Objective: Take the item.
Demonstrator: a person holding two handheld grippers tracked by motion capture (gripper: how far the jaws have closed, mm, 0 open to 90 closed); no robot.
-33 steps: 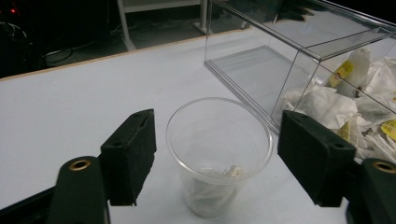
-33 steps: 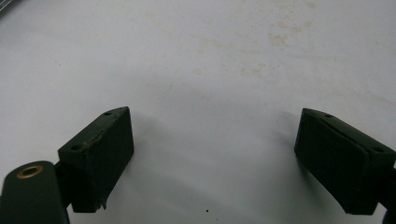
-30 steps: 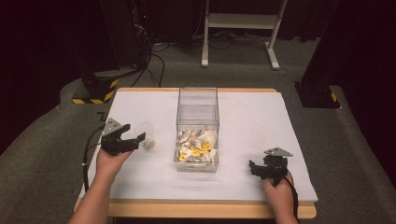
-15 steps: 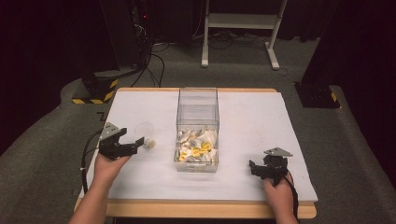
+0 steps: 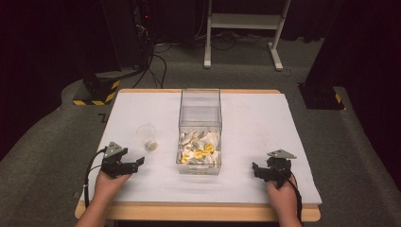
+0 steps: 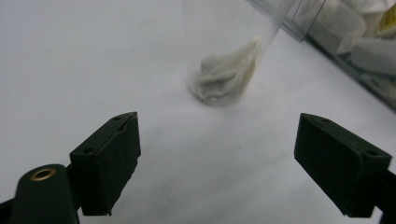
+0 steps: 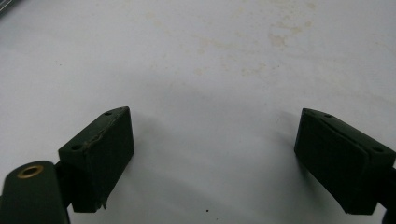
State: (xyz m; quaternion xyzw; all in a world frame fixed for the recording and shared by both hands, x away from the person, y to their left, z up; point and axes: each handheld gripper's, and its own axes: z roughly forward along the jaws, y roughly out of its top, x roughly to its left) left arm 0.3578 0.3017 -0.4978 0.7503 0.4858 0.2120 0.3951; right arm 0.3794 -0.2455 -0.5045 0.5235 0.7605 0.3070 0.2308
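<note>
A small clear plastic cup (image 5: 147,135) stands on the white table (image 5: 255,118), left of a clear box (image 5: 200,111). A crumpled white sachet (image 5: 151,146) lies in the cup's bottom. In the left gripper view the cup (image 6: 224,28) and its sachet (image 6: 229,74) stand just beyond my jaws. My left gripper (image 5: 140,161) is low over the table on the near side of the cup. Its jaws have just been opening and hold nothing (image 6: 217,163). My right gripper (image 5: 256,169) rests open near the front right, with bare table between its jaws (image 7: 212,158).
The clear box holds several white and yellow sachets (image 5: 198,149) at its near end, and its corner (image 6: 355,42) shows at the upper right of the left gripper view. Dark floor, cables and a white stand (image 5: 241,28) lie beyond the table.
My left gripper has drawn back from the cup toward the near edge and sunk lower. The cup stays in place with the sachet in it. The right gripper has not moved.
</note>
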